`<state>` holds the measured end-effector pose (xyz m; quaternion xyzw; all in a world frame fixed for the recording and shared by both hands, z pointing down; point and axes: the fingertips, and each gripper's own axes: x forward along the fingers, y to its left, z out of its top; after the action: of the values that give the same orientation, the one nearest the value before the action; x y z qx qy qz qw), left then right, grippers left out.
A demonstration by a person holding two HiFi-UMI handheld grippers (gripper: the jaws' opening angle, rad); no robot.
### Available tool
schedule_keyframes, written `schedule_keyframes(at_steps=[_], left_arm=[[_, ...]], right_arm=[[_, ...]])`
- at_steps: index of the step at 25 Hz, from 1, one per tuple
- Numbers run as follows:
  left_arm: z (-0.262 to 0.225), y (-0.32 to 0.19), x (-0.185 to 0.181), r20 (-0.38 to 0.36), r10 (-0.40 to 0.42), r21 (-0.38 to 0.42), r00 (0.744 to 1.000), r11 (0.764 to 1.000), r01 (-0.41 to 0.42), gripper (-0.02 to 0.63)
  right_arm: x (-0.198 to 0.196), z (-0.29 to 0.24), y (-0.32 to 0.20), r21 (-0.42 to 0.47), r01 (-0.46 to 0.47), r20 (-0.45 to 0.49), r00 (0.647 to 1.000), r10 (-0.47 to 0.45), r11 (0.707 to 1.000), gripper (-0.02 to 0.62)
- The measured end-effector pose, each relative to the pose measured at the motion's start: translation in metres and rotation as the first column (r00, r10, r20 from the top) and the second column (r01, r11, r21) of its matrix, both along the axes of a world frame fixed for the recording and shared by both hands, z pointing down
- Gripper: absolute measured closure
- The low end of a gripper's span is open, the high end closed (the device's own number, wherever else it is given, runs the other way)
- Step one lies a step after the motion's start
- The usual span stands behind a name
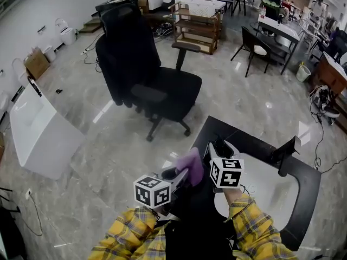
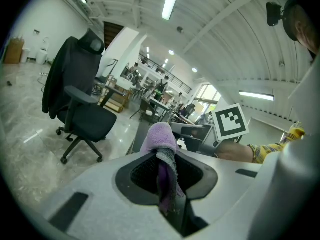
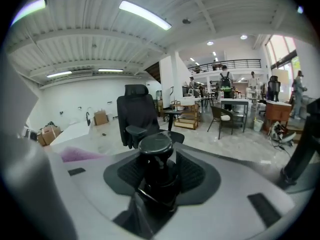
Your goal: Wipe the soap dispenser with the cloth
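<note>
A purple cloth (image 1: 192, 166) is clamped in my left gripper (image 1: 181, 175), bunched above the jaws and hanging down between them (image 2: 161, 140). My right gripper (image 1: 218, 148) is shut on a black soap dispenser (image 3: 159, 176), whose round pump head (image 3: 155, 144) stands up between the jaws. In the head view the dispenser (image 1: 219, 144) shows only as a dark shape past the marker cube. The cloth sits close beside the dispenser on its left, seen as a purple patch (image 3: 77, 154) in the right gripper view; I cannot tell whether they touch. The right gripper's cube (image 2: 230, 123) shows in the left gripper view.
Both grippers are held over a black counter (image 1: 309, 191) with a white basin (image 1: 274, 191) and a dark tap (image 1: 287, 151). A black office chair (image 1: 146, 75) stands ahead on the tiled floor. A white slab (image 1: 40, 131) lies at the left, a wooden shelf (image 1: 198, 20) beyond.
</note>
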<state>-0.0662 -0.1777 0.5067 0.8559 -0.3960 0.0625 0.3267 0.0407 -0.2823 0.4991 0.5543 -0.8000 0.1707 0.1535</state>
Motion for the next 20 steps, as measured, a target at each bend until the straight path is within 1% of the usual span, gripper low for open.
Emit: schedule_keyframes(at_steps=[4, 8, 10, 12, 14, 16, 17, 18, 20], left_arm=[[-0.002, 0.0, -0.002, -0.007, -0.005, -0.002, 1.0, 1.0, 0.005, 0.541], [-0.001, -0.002, -0.002, -0.015, -0.012, -0.005, 1.0, 1.0, 0.012, 0.541], [-0.001, -0.005, -0.002, -0.019, -0.02, -0.004, 1.0, 1.0, 0.02, 0.541], [-0.002, -0.008, -0.001, -0.023, -0.025, 0.0, 0.999, 1.0, 0.025, 0.541], [-0.003, -0.01, 0.0, -0.025, -0.027, 0.003, 0.999, 1.0, 0.027, 0.541], [-0.005, -0.012, 0.003, -0.029, -0.023, 0.006, 0.999, 1.0, 0.023, 0.541], [-0.006, -0.013, 0.005, -0.031, -0.021, 0.008, 0.999, 1.0, 0.021, 0.541], [-0.006, -0.014, 0.007, -0.034, -0.018, 0.01, 0.999, 1.0, 0.019, 0.541], [-0.008, -0.017, 0.01, -0.043, -0.018, 0.015, 0.999, 1.0, 0.018, 0.541]], right_arm=[[0.003, -0.003, 0.003, 0.001, -0.136, 0.01, 0.991, 0.136, 0.991, 0.434], [0.007, -0.002, 0.003, 0.012, -0.248, 0.033, 0.968, 0.248, 0.969, 0.434], [0.011, -0.002, 0.003, 0.013, -0.296, 0.047, 0.954, 0.295, 0.955, 0.434], [0.01, -0.001, 0.003, 0.012, -0.317, 0.046, 0.948, 0.316, 0.948, 0.433], [0.006, -0.002, 0.002, 0.009, -0.299, 0.038, 0.954, 0.299, 0.954, 0.433], [-0.002, -0.002, 0.002, 0.001, -0.232, 0.039, 0.972, 0.232, 0.973, 0.427], [-0.005, -0.002, 0.002, -0.003, -0.186, 0.042, 0.982, 0.186, 0.983, 0.365], [-0.008, -0.002, 0.003, -0.002, -0.141, 0.043, 0.989, 0.141, 0.99, 0.347], [-0.01, -0.005, 0.008, 0.021, -0.06, 0.034, 0.998, 0.059, 0.998, 0.334]])
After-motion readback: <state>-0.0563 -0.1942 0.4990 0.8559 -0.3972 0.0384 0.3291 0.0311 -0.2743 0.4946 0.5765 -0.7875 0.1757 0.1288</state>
